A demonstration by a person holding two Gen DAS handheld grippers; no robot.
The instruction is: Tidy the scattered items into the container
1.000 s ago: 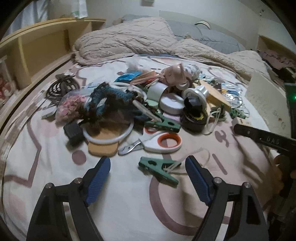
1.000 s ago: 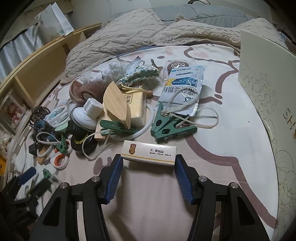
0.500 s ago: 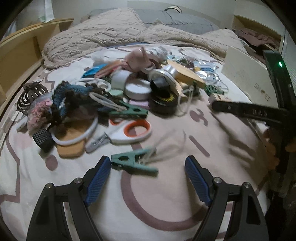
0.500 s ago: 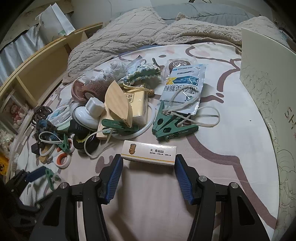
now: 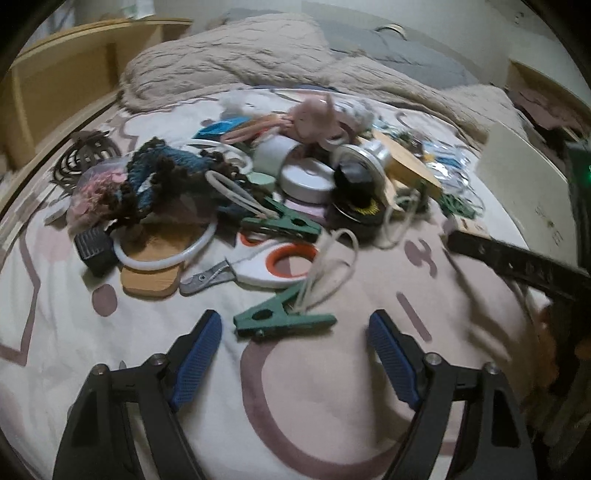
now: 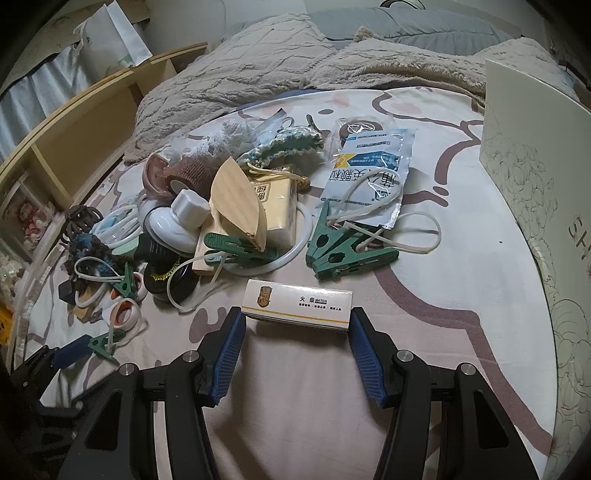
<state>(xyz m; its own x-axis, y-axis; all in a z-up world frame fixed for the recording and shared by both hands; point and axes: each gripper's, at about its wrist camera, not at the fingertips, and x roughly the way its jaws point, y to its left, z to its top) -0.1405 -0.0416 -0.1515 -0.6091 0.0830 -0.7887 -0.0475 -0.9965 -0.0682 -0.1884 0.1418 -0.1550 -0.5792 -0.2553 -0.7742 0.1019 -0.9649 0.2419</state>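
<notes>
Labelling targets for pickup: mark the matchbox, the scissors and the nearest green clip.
matchbox [image 6: 295, 304], right wrist view, middle of its printed top face.
scissors [image 5: 258, 267], left wrist view, white handle beside the orange ring.
green clip [image 5: 284, 320], left wrist view, middle of its body.

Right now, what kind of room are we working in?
Most likely a bedroom: the clutter lies on a patterned bedsheet, a rumpled beige blanket is bunched behind it with a grey pillow beyond, and a wooden shelf unit runs alongside.
</notes>
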